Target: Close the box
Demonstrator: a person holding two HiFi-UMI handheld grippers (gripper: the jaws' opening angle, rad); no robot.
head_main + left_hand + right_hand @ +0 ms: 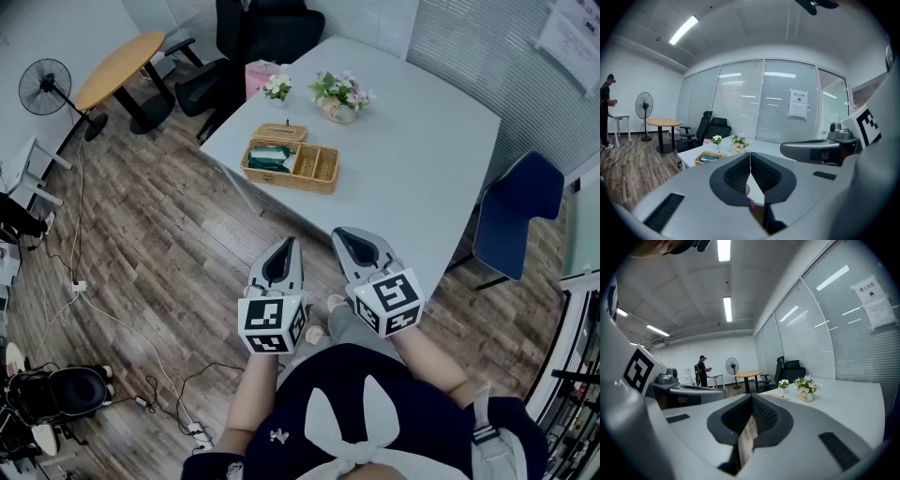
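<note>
A wicker box [289,161] sits on the white table [412,159] near its left edge, lid [281,131] raised at the back, a green item inside. In the left gripper view the wicker box [710,157] shows far ahead. Both grippers are held over the wooden floor, short of the table and well apart from the box. My left gripper [281,247] has its jaws together with nothing between them, as the left gripper [750,159] view confirms. Beside it, my right gripper [343,234] is shut and empty too, its pads meeting in the right gripper [751,404] view.
Two flower pots [339,94] [277,88] and a pink box [261,75] stand behind the wicker box. Black office chairs [253,37], a round wooden table [117,67], a fan [44,86] and a blue chair [514,214] surround the table. Cables [84,300] cross the floor. A person [701,370] stands far off.
</note>
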